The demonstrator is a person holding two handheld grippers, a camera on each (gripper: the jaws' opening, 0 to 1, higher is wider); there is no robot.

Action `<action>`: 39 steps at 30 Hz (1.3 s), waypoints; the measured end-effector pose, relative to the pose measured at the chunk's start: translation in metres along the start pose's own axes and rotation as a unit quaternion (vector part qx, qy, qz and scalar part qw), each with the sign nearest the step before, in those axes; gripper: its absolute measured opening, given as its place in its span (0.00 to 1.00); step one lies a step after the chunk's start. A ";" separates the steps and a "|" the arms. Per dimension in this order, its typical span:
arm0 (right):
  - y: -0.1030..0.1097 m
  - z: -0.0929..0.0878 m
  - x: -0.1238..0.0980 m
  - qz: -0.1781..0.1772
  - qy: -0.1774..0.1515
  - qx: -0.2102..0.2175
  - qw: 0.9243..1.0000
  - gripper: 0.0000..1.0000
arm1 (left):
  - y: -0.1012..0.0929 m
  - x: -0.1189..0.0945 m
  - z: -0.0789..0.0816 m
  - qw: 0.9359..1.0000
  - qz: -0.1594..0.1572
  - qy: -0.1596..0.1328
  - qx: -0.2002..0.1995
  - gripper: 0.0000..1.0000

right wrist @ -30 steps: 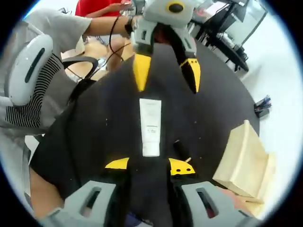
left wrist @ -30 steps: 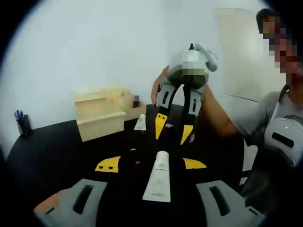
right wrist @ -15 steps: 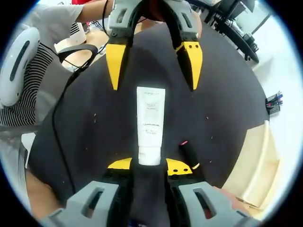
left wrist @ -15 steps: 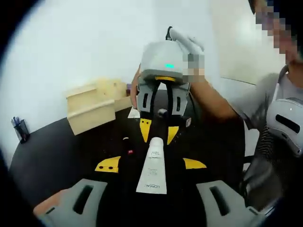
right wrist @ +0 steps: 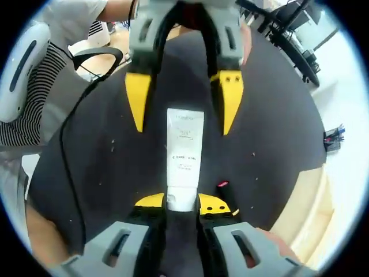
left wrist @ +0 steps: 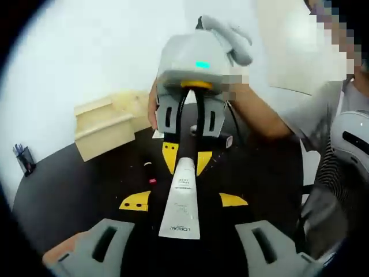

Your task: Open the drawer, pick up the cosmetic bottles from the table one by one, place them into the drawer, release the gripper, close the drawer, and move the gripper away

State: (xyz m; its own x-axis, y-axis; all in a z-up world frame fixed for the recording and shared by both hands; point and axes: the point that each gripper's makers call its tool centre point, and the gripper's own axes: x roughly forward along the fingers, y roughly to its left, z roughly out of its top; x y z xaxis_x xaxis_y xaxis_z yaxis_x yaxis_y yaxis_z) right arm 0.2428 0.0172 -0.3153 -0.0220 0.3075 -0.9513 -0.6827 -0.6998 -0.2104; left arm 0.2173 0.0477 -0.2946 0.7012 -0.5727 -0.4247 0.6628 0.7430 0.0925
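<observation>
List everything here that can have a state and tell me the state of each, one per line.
white tube: lying flat on the black table, cap end between the right gripper's yellow tips
right gripper: tips closed in beside the cap; grip cannot be told
left gripper: open, tips either side of the tube's flat end
wooden drawer box: closed or open cannot be told
small dark bottle: lying on the table beside the tube

The right gripper (right wrist: 181, 203) has its yellow jaws closed against the cap end of a white tube (right wrist: 184, 156), which lies flat on the black table (right wrist: 92, 173). The left gripper (right wrist: 183, 107) reaches in from the top, its jaws spread on either side of the tube's far end. A small dark item with a red tip (right wrist: 222, 186) lies just beside the tube.
</observation>
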 end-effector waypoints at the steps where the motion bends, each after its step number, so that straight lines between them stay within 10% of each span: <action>1: -0.001 0.002 -0.004 -0.010 -0.001 -0.005 1.000 0.16 | -0.001 0.001 0.000 1.000 0.003 0.001 0.004 0.46; 22: -0.003 0.021 -0.045 -0.085 -0.006 -0.055 0.995 0.16 | -0.011 0.020 0.009 0.988 0.080 0.069 0.114 0.32; 39: -0.001 0.034 -0.059 -0.109 -0.025 -0.070 0.991 0.16 | -0.006 0.015 0.019 0.980 0.117 0.070 0.146 0.22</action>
State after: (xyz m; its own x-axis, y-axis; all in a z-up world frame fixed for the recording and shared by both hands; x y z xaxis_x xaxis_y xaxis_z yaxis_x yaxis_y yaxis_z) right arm 0.2199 0.0215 -0.2513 0.0762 0.4912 -0.8677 -0.5672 -0.6943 -0.4429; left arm 0.2288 0.0277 -0.2844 0.8135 -0.3312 -0.4780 0.5499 0.7056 0.4470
